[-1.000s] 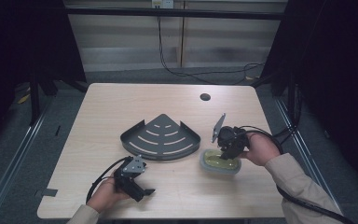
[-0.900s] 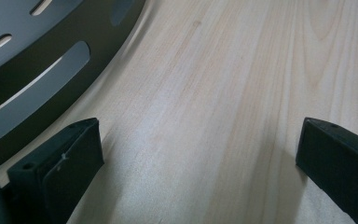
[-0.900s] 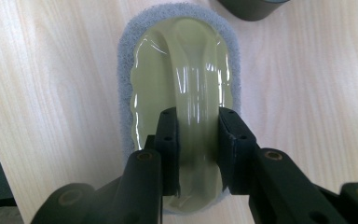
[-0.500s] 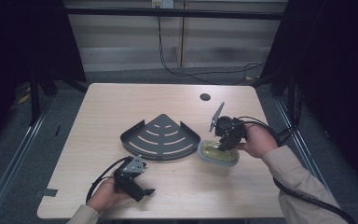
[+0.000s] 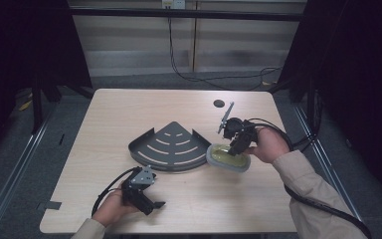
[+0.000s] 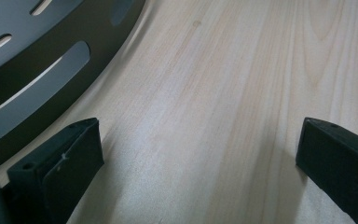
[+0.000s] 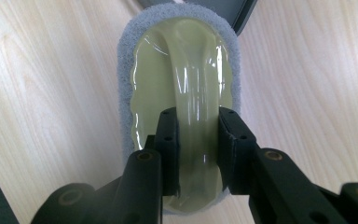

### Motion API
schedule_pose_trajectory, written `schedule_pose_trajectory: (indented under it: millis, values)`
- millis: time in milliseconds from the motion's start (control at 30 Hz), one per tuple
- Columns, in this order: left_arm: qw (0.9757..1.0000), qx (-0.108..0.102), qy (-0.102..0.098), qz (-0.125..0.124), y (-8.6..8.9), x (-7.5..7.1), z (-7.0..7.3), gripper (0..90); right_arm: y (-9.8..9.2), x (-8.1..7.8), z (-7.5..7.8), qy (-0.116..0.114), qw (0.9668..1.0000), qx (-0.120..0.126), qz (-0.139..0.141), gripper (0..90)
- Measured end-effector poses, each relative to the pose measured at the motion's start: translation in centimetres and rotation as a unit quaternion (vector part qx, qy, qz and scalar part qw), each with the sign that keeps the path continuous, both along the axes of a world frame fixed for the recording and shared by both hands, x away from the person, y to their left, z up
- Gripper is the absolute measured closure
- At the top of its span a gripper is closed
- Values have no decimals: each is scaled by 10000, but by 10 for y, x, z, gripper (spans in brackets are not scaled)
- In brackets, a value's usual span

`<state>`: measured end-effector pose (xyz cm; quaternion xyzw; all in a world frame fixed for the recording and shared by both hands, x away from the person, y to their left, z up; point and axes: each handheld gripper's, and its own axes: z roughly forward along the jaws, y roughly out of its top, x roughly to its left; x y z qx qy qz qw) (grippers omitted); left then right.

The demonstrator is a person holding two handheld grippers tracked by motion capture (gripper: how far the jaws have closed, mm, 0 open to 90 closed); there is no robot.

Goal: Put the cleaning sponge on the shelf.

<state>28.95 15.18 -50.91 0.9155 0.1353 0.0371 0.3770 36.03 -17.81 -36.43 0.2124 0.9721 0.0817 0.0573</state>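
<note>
Right gripper view, fingers (image 7: 198,154) clamping scrubber (image 7: 182,60) handle beside rack (image 5: 171,148) edge, left gripper (image 6: 200,158) fingers wide over bare table (image 6: 242,84).

The left gripper (image 6: 198,163) hangs wide apart over the bare wooden counter (image 6: 223,93), a dark slotted rack (image 6: 51,60) at far left.

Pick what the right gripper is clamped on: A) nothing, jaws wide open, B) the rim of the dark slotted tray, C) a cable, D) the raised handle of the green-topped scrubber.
D: in the right gripper view the right gripper has both jaws pressed against the scrubber's glossy green handle, beside the tray.
</note>
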Motion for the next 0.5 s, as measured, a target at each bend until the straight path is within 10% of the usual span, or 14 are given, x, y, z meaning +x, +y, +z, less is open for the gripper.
schedule_pose_trajectory:
  millis: [500]
  values:
    - [10000, -20, 12, -6, 0, 0, 0, 0, 12, 15, 11, -118, 9996, 34, -261, 718]
